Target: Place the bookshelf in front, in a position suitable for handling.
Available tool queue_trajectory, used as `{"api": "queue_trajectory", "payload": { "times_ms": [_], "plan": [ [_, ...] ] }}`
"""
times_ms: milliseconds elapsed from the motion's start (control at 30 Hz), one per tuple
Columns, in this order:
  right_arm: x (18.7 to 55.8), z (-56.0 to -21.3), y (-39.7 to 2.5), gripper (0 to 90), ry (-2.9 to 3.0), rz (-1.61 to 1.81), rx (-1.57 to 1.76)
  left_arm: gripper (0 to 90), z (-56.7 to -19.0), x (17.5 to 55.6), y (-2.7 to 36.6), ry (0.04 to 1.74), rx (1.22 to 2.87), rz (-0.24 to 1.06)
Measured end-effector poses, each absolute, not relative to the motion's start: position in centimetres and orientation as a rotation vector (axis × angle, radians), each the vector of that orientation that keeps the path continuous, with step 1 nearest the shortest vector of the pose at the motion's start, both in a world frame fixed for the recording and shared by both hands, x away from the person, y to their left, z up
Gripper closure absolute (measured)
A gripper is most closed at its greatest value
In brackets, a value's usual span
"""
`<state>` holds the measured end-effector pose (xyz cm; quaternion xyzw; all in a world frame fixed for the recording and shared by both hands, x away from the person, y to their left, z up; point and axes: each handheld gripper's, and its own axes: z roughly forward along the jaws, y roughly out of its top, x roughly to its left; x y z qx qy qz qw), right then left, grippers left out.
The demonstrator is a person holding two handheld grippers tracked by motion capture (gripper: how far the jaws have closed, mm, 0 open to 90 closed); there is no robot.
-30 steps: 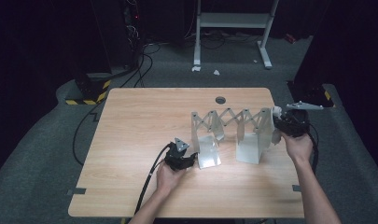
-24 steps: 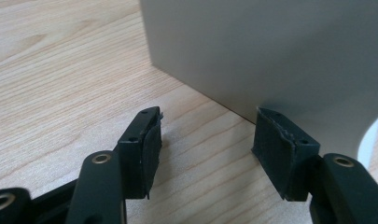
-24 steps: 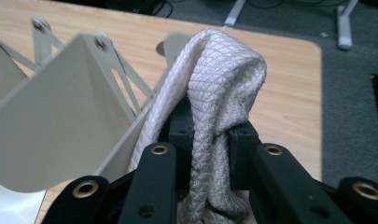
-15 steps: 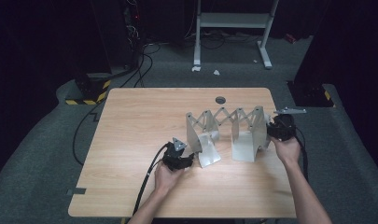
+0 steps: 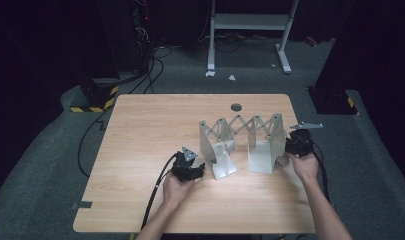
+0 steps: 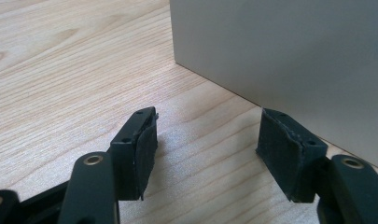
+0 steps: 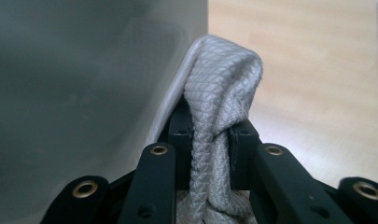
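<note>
Cloth (image 7: 221, 93), white with a quilted diamond weave, sits pinched between the jaws of the right tool (image 7: 210, 133). Jaws nearly closed, the fabric bunched in the narrow gap and folded over above the tips. In the right gripper view the fold presses against the grey metal panel on the left of the frame; wood grain of the surface shows to the right.

High view: right tool (image 5: 296, 145) is at the right end of the metal rack (image 5: 242, 137), touching or just beside its outer end plate. Cloth too small to make out from this camera. The rack stands on the surface (image 5: 150, 130), right of centre: two upright grey end plates joined by a scissor-lattice link, each plate with a flat foot toward the person.

Left tool (image 5: 189, 167) lies low on the surface, just beside the foot of the left end plate. In the left gripper view the left tool (image 6: 207, 149) has its jaws wide apart with nothing between them, only bare wood. The pads (image 6: 147, 154) are black and rough-edged. The grey plate of the rack (image 6: 289, 60) stands directly ahead; the right-hand jaw tip is close to its lower edge, contact not clear.

Cables trail from both tools toward the person.
</note>
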<state>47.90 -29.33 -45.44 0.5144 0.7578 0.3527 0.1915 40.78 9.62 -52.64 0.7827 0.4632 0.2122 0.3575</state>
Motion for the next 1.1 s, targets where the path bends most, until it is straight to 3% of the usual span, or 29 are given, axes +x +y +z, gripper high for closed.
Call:
{"api": "queue_trajectory", "payload": {
  "times_ms": [133,367,800,1100],
  "plan": [
    [48.3,-42.2,-29.2,75.8,2.052,1.061,1.387,37.9,-52.6,40.7,9.6,1.189,2.023,0.545],
    [49.8,-40.9,-28.8,75.7,2.039,1.068,1.379,37.9,-52.6,40.7,9.5,1.181,2.028,0.542],
    [52.0,-45.3,-28.1,75.8,2.14,0.981,1.469,38.0,-52.6,40.7,9.6,1.182,2.022,0.537],
    [49.4,-48.3,-28.4,75.6,2.203,0.933,1.513,38.0,-52.6,40.7,9.6,1.177,2.02,0.527]
  ]
}}
